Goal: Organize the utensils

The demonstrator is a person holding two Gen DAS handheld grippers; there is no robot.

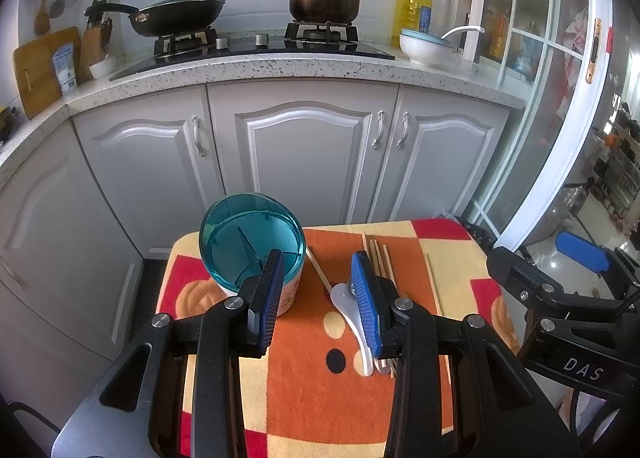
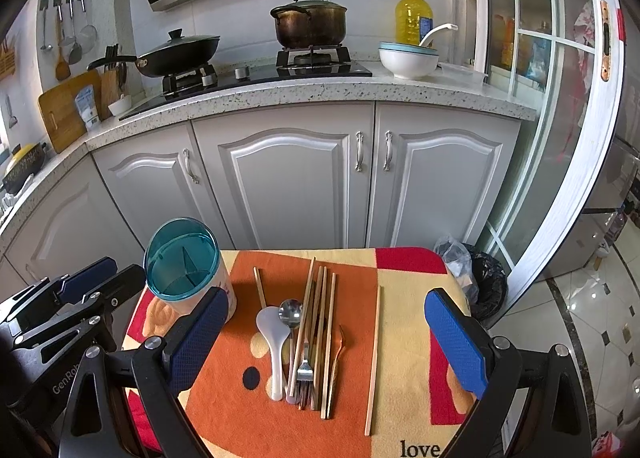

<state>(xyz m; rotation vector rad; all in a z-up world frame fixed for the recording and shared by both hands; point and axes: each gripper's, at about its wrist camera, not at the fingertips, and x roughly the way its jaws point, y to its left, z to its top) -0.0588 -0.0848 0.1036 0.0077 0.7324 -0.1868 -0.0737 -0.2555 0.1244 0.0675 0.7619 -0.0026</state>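
A teal-rimmed utensil holder (image 1: 250,248) (image 2: 184,264) with inner dividers stands on the left of a small table under a patterned cloth (image 2: 404,322). A pile of utensils lies mid-table: a white spoon (image 2: 274,342) (image 1: 352,308), a metal spoon (image 2: 291,313), a fork (image 2: 305,366), several wooden chopsticks (image 2: 320,322) and one lone chopstick (image 2: 374,358) to the right. My left gripper (image 1: 320,290) is open, hovering between holder and pile. My right gripper (image 2: 326,342) is open wide above the pile, empty.
Grey kitchen cabinets (image 2: 288,178) stand behind the table under a speckled counter with a stove, a wok (image 2: 176,54), a pot (image 2: 310,24), an oil bottle and white bowls (image 2: 408,58). A black-bagged bin (image 2: 480,282) and a glass sliding door are at the right.
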